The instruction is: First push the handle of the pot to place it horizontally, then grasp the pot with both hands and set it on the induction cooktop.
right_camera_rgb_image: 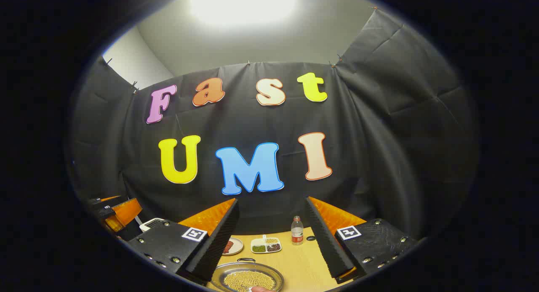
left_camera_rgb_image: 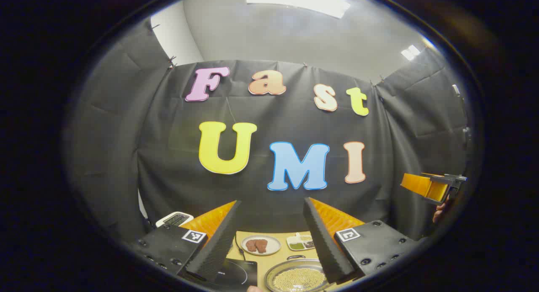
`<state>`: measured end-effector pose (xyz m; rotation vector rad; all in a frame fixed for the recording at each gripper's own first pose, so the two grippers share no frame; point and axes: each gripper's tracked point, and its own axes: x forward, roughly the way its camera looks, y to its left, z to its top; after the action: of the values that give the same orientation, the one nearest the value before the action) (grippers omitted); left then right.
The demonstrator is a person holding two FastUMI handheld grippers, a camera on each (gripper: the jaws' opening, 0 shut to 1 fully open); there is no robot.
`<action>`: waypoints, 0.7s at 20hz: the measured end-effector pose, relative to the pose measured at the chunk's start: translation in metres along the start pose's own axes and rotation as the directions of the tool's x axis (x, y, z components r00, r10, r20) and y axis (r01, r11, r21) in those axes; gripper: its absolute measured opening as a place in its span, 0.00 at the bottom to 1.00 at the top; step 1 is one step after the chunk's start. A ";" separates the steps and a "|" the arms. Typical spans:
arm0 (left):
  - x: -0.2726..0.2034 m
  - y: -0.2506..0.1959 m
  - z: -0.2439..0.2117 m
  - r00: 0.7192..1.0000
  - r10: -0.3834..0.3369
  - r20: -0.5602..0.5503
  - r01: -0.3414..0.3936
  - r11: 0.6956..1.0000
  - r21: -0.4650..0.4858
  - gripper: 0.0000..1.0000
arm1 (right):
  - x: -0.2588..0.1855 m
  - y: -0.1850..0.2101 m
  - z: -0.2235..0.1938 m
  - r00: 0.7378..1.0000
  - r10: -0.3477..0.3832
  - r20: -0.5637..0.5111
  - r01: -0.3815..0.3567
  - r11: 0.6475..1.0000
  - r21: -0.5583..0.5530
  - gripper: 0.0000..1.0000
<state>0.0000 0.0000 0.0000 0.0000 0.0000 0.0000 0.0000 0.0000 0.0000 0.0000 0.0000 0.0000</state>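
A shallow metal pot (left_camera_rgb_image: 300,278) filled with small yellow grains sits on the wooden table at the bottom of the left gripper view, with a thin loop handle (left_camera_rgb_image: 297,256) at its far rim. A black induction cooktop (left_camera_rgb_image: 236,274) lies just left of it. My left gripper (left_camera_rgb_image: 271,208) is open, held high above both. In the right gripper view the same pot (right_camera_rgb_image: 247,277) and its handle (right_camera_rgb_image: 245,260) sit low between the fingers of my right gripper (right_camera_rgb_image: 271,205), which is open and raised. The right gripper (left_camera_rgb_image: 433,184) also appears at the far right of the left gripper view.
A plate with brown pieces (left_camera_rgb_image: 261,244) and a small divided dish (left_camera_rgb_image: 300,242) stand behind the pot. A water bottle (right_camera_rgb_image: 297,231) stands at the back of the table (right_camera_rgb_image: 301,262). A white scale (left_camera_rgb_image: 174,219) sits at the left. The left gripper (right_camera_rgb_image: 118,212) shows at the left edge.
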 end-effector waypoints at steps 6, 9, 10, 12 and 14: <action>0.001 -0.004 -0.006 1.000 0.009 -0.016 -0.009 1.000 0.004 0.94 | 0.005 0.001 -0.005 1.000 0.015 -0.018 -0.015 1.000 -0.010 0.96; -0.001 -0.005 -0.008 1.000 0.007 -0.019 -0.007 1.000 0.008 0.94 | 0.003 0.003 -0.009 1.000 0.016 -0.026 -0.016 1.000 -0.012 0.96; -0.002 -0.005 -0.007 1.000 0.007 -0.019 -0.007 1.000 0.004 0.94 | 0.004 0.004 -0.009 0.999 0.018 -0.030 -0.018 1.000 -0.013 0.96; -0.002 -0.003 -0.008 1.000 0.010 -0.020 -0.010 1.000 0.000 0.94 | 0.003 0.005 -0.010 0.999 0.019 -0.032 -0.019 1.000 -0.015 0.96; -0.002 -0.001 -0.008 1.000 0.013 -0.018 -0.013 1.000 0.001 0.94 | 0.002 0.006 -0.010 0.999 0.018 -0.031 -0.018 1.000 -0.019 0.96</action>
<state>-0.0024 -0.0014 -0.0079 0.0014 0.0180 0.0133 0.0016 0.0058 -0.0096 -0.0190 0.0304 0.0180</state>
